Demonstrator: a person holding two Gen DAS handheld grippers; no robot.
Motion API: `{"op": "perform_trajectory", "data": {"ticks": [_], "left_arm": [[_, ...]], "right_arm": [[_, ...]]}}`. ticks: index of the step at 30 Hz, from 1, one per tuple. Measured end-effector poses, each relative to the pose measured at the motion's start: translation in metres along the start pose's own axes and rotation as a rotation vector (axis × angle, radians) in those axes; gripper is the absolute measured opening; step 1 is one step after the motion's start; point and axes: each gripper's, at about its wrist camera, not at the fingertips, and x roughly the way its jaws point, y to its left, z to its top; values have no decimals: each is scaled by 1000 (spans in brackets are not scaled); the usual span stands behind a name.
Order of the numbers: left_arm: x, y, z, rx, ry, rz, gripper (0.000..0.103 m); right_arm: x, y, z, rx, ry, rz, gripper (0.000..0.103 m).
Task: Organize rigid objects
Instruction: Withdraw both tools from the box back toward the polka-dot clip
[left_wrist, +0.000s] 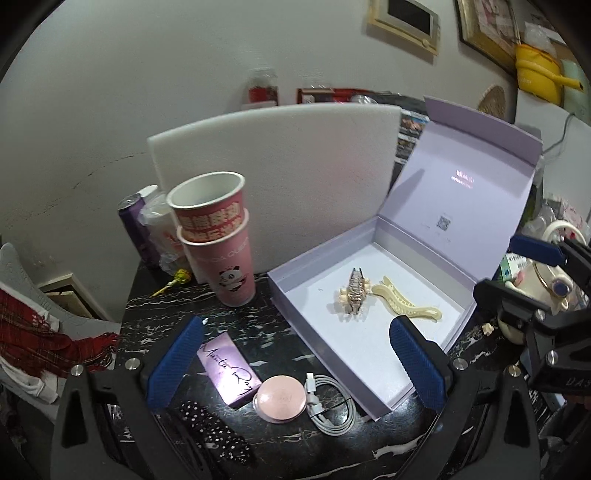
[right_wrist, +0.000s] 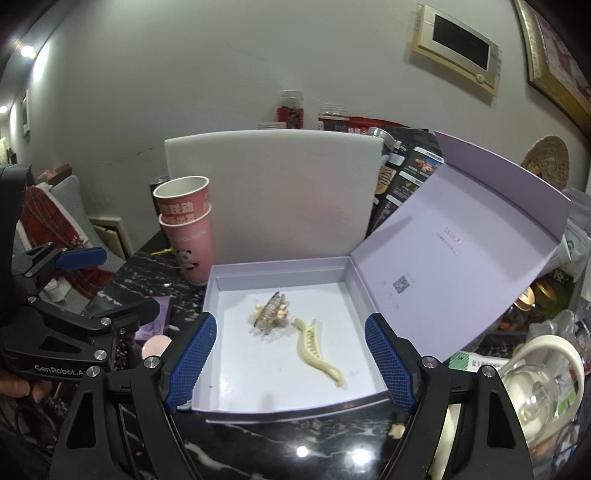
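Jaws on left gripper (left_wrist: 295, 365) and right gripper (right_wrist: 291, 363) spread wide, empty; open lilac cardboard box (right_wrist: 229, 271) holds cream plastic hair clip (right_wrist: 319, 352) beside beaded claw clip (right_wrist: 269, 314).

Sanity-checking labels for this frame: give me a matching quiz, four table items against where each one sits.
Items:
1. cream curved hair clip
2. round pink compact
3. stacked pink paper cups
4. white coiled charging cable

Places:
A. on the black table, touching a purple carton
B. inside the open lilac box
C. against the box's near outer wall
D. upright, in front of the white foam board

Pairs: 1-B, 2-A, 3-D, 4-C
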Motion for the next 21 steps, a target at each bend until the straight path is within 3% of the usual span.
{"op": "perform_trajectory", "data": {"ticks": [21], "left_arm": [[-75,29,-41,-48,-55,62,103]], "right_arm": [[-37,51,-12,-55,-43,85,88]]}}
